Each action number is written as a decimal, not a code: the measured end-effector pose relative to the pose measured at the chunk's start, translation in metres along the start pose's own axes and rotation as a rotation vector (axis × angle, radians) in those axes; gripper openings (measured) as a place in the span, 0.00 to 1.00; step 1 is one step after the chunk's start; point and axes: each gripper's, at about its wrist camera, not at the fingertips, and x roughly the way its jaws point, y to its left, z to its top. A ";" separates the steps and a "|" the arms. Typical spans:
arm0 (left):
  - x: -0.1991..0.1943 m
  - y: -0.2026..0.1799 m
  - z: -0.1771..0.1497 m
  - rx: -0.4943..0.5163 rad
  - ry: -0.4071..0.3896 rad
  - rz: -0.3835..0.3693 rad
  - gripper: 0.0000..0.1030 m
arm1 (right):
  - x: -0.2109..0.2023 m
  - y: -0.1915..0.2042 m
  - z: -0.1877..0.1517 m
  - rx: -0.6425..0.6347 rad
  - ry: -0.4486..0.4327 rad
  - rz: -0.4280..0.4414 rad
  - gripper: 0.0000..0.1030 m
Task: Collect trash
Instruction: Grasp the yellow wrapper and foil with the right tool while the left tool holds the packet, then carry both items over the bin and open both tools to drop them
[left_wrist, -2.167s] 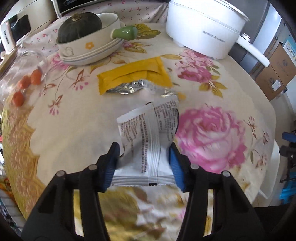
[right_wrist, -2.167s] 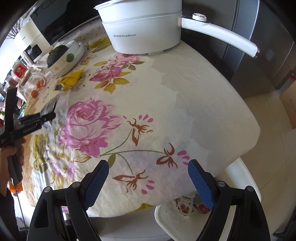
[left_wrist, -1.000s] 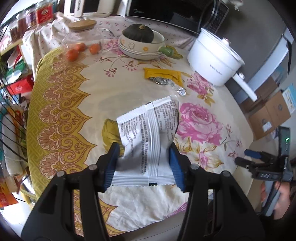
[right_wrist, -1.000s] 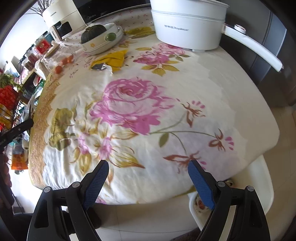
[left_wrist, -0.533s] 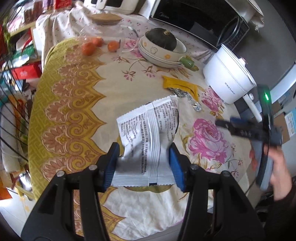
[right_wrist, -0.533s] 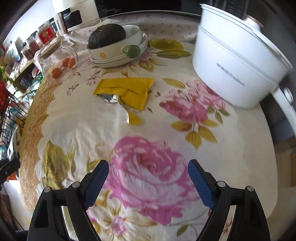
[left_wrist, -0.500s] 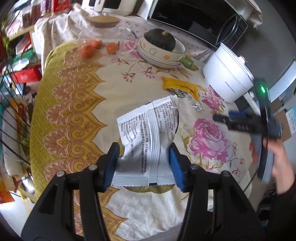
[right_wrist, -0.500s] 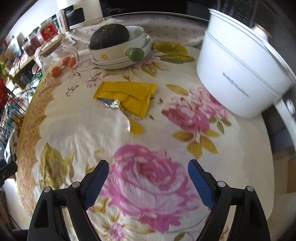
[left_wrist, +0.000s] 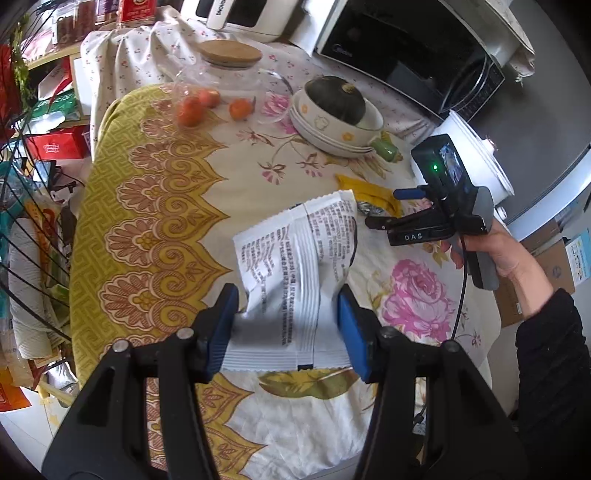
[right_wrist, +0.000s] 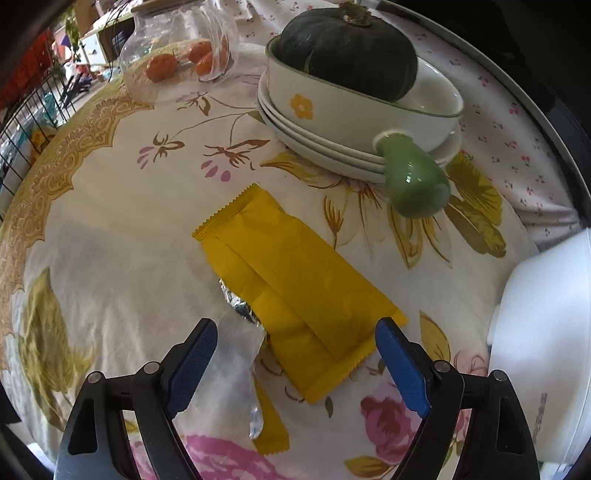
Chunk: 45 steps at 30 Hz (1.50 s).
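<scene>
We're over the round tabletop (left_wrist: 155, 206), draped in a soft flowered cloth with a gold-patterned border. At its far right edge sits the big smooth white cooking pot (right_wrist: 546, 354), and behind it, along the far edge, a stack of glazed cream plates (right_wrist: 332, 147) carries a bowl with a dark green ribbed squash (right_wrist: 351, 51); the bowl's glossy green handle (right_wrist: 413, 184) juts toward us. A clear glass jar (right_wrist: 177, 48) of small orange fruits stands to the left of that.

Our left gripper (left_wrist: 286, 325) is clamped on a crinkled white printed wrapper (left_wrist: 295, 266), lifted clear above the cloth. Our right gripper (right_wrist: 291, 360) hangs with jaws spread wide just over the flat yellow wrapper (right_wrist: 295, 280), which lies mid-table with crumpled silver foil (right_wrist: 240, 306) poking from under its left side. Nothing stands between pads and wrapper.
</scene>
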 end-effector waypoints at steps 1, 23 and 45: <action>0.002 0.002 0.000 -0.003 0.008 0.004 0.54 | 0.003 0.001 0.004 -0.011 -0.001 -0.008 0.87; 0.015 -0.008 -0.008 -0.047 0.070 -0.112 0.54 | -0.025 -0.016 -0.060 0.378 -0.012 0.091 0.15; 0.003 -0.121 -0.054 0.188 0.083 -0.209 0.54 | -0.160 0.063 -0.256 0.541 -0.016 0.055 0.15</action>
